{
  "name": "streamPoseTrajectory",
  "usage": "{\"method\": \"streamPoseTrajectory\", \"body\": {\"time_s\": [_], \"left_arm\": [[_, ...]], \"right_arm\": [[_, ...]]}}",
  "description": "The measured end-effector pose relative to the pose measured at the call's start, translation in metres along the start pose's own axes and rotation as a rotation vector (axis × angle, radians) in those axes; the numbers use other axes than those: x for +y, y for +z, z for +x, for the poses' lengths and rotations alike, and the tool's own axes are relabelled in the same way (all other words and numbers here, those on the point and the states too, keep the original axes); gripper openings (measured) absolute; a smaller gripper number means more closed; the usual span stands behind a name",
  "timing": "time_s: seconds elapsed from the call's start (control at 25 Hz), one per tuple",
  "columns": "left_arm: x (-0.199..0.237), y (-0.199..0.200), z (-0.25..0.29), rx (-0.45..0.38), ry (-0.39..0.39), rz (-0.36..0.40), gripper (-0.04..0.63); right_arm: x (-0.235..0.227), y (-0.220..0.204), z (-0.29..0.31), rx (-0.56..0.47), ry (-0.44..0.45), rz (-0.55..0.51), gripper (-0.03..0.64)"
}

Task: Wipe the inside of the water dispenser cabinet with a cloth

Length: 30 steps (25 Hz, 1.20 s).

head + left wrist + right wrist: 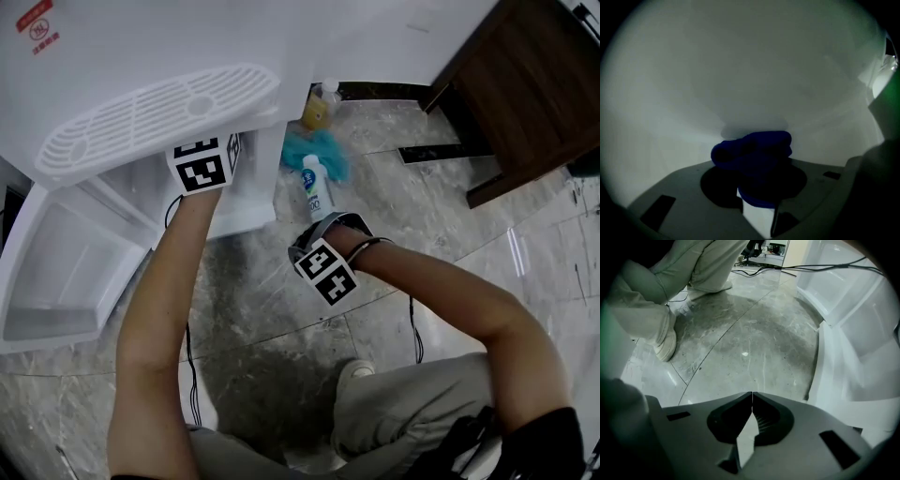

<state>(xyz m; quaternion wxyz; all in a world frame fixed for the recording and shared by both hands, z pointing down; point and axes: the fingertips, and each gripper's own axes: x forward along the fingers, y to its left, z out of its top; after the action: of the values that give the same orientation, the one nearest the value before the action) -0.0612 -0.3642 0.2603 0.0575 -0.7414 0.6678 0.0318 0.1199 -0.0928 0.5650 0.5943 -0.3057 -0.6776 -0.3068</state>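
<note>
My left gripper is shut on a bunched dark blue cloth, which rests against the white inner wall of the water dispenser cabinet. In the head view only that gripper's marker cube shows, at the cabinet mouth under the drip grille; its jaws are hidden inside. My right gripper is shut with nothing in it and points straight down at the grey stone floor. Its marker cube hangs to the right of the dispenser.
The cabinet door stands open at the left. On the floor beside the dispenser are a white bottle, an orange bottle and a teal cloth. Dark wooden furniture stands at the far right. A shoe is close by.
</note>
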Motion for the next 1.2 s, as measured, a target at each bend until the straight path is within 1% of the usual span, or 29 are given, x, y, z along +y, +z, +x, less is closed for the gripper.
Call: {"method": "streamPoseTrajectory", "body": {"time_s": [0.04,0.12,0.2,0.28,0.36,0.48,0.6,0.68,0.84,0.96,1.08,1.12,1.16,1.2], "left_arm": [[-0.001,0.000,-0.002,0.014,-0.012,0.005,0.150],[-0.008,0.000,-0.009,0.034,-0.063,0.026,0.150],[-0.016,-0.003,-0.019,0.056,-0.132,0.057,0.150],[-0.024,-0.009,-0.036,0.090,-0.213,0.097,0.150],[-0.030,-0.015,-0.057,0.130,-0.292,0.150,0.150],[-0.027,-0.020,-0.090,0.179,-0.366,0.220,0.150],[-0.013,-0.028,-0.119,0.225,-0.402,0.301,0.150],[-0.004,-0.031,-0.137,0.252,-0.420,0.317,0.150],[0.001,-0.041,-0.176,0.304,-0.475,0.306,0.150],[0.009,-0.051,-0.199,0.340,-0.490,0.328,0.150],[0.019,-0.065,-0.220,0.387,-0.498,0.365,0.150],[0.023,-0.072,-0.226,0.408,-0.496,0.383,0.150],[0.026,-0.080,-0.232,0.428,-0.494,0.404,0.150],[0.028,-0.086,-0.237,0.441,-0.494,0.431,0.150]], "right_arm": [[-0.004,0.000,-0.001,-0.005,-0.012,0.001,-0.002],[-0.022,0.002,-0.009,-0.032,-0.067,0.026,-0.002],[-0.044,0.004,-0.022,-0.061,-0.129,0.077,-0.002],[-0.062,0.009,-0.034,-0.099,-0.166,0.137,-0.002],[-0.073,0.018,-0.045,-0.160,-0.174,0.209,-0.002],[-0.089,0.036,-0.058,-0.278,-0.169,0.357,-0.002],[-0.109,0.056,-0.069,-0.443,-0.138,0.567,-0.002],[-0.127,0.068,-0.079,-0.557,-0.121,0.693,-0.002],[-0.168,0.084,-0.105,-0.718,-0.166,0.845,-0.002],[-0.193,0.084,-0.126,-0.812,-0.217,0.967,0.000],[-0.206,0.088,-0.138,-0.883,-0.224,1.058,0.010],[-0.209,0.091,-0.140,-0.908,-0.219,1.080,0.088],[-0.211,0.096,-0.142,-0.935,-0.212,1.100,0.207],[-0.214,0.101,-0.144,-0.961,-0.203,1.117,0.267]]}}
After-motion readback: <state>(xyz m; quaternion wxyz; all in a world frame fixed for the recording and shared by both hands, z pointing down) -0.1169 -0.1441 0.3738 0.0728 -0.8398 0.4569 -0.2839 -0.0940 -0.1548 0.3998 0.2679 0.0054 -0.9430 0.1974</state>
